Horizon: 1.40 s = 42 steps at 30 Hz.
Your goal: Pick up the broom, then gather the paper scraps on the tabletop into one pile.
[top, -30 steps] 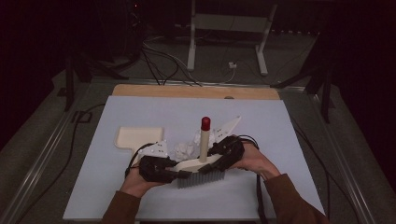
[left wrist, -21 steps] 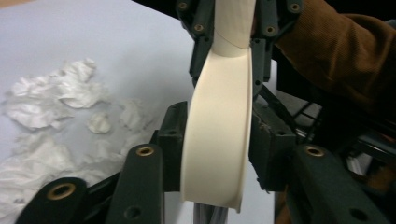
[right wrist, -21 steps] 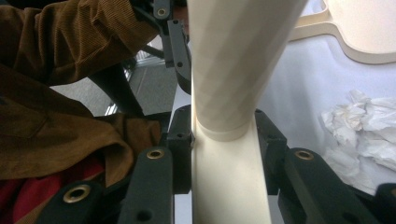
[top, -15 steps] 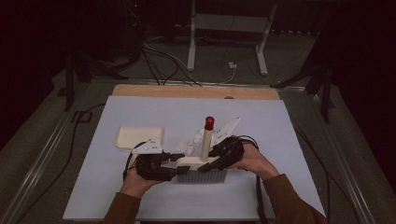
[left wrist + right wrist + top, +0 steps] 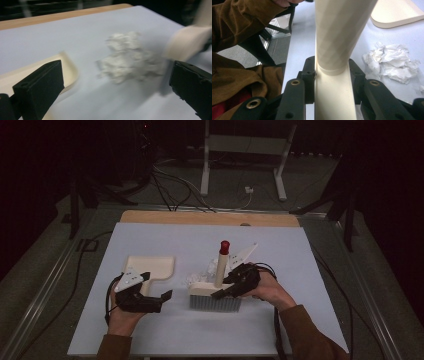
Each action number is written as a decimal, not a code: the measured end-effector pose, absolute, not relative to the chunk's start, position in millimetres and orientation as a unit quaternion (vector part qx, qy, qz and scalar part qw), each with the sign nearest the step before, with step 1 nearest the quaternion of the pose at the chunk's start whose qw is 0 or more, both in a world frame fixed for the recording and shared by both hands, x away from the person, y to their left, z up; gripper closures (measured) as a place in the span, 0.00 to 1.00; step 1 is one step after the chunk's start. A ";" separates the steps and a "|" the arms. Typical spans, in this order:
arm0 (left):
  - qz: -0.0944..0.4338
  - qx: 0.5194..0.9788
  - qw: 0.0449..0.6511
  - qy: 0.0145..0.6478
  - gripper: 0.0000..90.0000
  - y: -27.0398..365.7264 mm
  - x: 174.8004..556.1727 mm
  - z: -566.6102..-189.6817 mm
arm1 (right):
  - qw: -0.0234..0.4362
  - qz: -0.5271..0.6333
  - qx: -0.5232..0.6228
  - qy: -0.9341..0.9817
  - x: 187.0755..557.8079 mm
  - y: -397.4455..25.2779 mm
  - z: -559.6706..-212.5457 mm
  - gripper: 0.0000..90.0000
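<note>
A cream brush [image 5: 212,289] with grey bristles stands on the blue-grey table [image 5: 280,250], its handle upright with a red tip. My right gripper [image 5: 226,289] is shut on the brush's head [image 5: 334,97], just below the handle [image 5: 339,32]. Crumpled white paper [image 5: 194,279] lies just behind the brush, also seen as paper [image 5: 130,57] and paper [image 5: 392,62]. A cream dustpan [image 5: 150,267] lies flat to the left. My left gripper [image 5: 157,287] hovers open beside the dustpan [image 5: 67,67], jaws wide apart and facing the paper, with nothing between them.
A wooden strip [image 5: 210,217] runs along the table's far edge. Cables [image 5: 165,175] and a white stand's legs [image 5: 240,165] lie on the floor beyond. Metal rails [image 5: 45,285] flank the table. A brown sleeve [image 5: 237,75] sits close behind my right gripper.
My left gripper has drawn back left from the brush head and now stands open. The brush has shifted slightly right and its handle stands more upright.
</note>
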<state>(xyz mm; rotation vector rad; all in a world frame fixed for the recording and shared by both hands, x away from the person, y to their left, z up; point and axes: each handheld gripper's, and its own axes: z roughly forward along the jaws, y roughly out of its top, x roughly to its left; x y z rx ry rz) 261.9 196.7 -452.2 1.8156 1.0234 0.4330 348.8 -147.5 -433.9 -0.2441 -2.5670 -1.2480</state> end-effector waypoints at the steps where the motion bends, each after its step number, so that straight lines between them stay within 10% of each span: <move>1: 0.184 0.741 0.483 0.428 0.00 200.3 261.0 -454.5 | 0.137 -0.432 -0.085 -0.888 349.1 -147.3 -434.0 0.74; 24: 0.222 0.700 0.474 0.486 0.00 225.0 255.7 -477.4 | 0.144 -0.388 -0.070 -0.908 351.5 -140.9 -457.7 0.74; 42: 0.223 0.700 0.469 0.490 0.00 223.1 255.9 -480.6 | 0.021 -0.387 -0.103 -0.916 380.3 -142.2 -463.6 0.74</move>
